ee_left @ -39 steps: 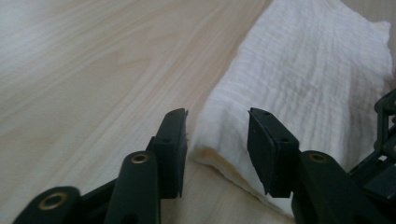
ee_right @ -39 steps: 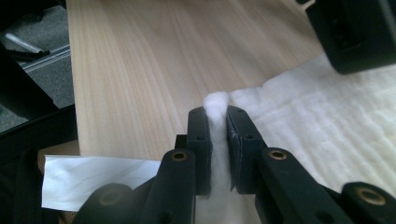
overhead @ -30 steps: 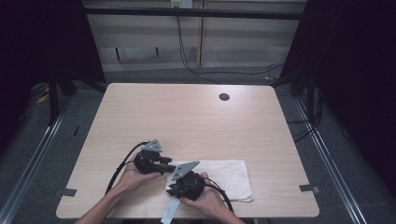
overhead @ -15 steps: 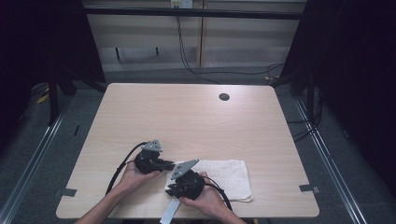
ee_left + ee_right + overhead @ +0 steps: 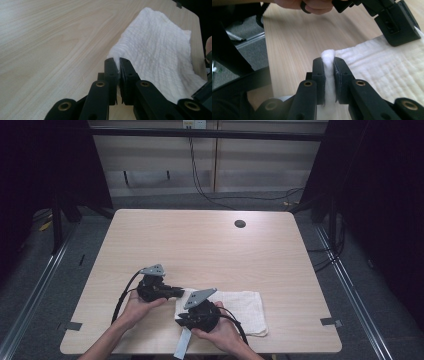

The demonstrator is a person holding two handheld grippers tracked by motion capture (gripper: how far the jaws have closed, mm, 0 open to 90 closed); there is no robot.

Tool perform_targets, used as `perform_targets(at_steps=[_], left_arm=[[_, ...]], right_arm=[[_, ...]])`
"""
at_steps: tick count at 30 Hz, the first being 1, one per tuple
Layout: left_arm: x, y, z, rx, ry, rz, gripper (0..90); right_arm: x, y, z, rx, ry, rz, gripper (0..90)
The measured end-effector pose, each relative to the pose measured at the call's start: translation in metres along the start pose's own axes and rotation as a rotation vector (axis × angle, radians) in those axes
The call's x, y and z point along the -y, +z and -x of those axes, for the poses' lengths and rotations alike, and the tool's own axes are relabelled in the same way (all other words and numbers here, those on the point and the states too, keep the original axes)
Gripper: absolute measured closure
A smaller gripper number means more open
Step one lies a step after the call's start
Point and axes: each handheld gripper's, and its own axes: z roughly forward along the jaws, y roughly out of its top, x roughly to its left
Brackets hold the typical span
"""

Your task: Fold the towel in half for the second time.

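A white towel (image 5: 235, 309) lies flat on the near right part of the wooden table (image 5: 200, 245), its left edge between the two hands. The left gripper (image 5: 118, 67) has just been closing – its jaws now pinch the towel's far left corner. The right gripper (image 5: 328, 65) is clamped on the near left corner (a fold of cloth stands up between its pads). Both corners sit just above the tabletop.
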Motion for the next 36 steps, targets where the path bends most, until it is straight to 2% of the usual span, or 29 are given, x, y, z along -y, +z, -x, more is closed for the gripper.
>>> perform_targets(at_steps=[5, 8, 14, 19, 27, 30, 33, 36], left_arm=[[-0.001, -0.011, 0.002, -0.001, -0.008, 0.015, 85.5], [0.001, -0.019, 0.008, -0.004, 0.004, 0.016, 85.5], [0.003, -0.031, 0.004, 0.007, -0.018, 0.048, 85.5], [-0.003, -0.037, 0.007, 0.008, -0.015, 0.062, 85.5], [-0.005, -0.046, 0.004, 0.003, -0.037, 0.084, 85.5], [-0.006, -0.051, 0.005, 0.004, -0.044, 0.109, 85.5], [-0.009, -0.058, 0.005, -0.009, -0.050, 0.128, 85.5], [-0.015, -0.067, 0.004, -0.033, -0.036, 0.152, 85.5]], right_arm=[[-0.004, -0.005, -0.003, -0.008, -0.003, 0.030, 81.0], [-0.004, -0.008, -0.007, -0.021, -0.006, 0.042, 81.1], [-0.010, -0.009, -0.012, -0.031, -0.003, 0.065, 81.1], [-0.017, -0.017, -0.015, -0.036, 0.018, 0.104, 81.2], [-0.031, -0.015, -0.017, -0.032, -0.003, 0.129, 81.3], [-0.040, -0.013, -0.020, -0.042, -0.016, 0.145, 81.2], [-0.048, -0.012, -0.021, -0.047, -0.032, 0.158, 81.3], [-0.056, -0.011, -0.021, -0.046, -0.035, 0.167, 81.3]])
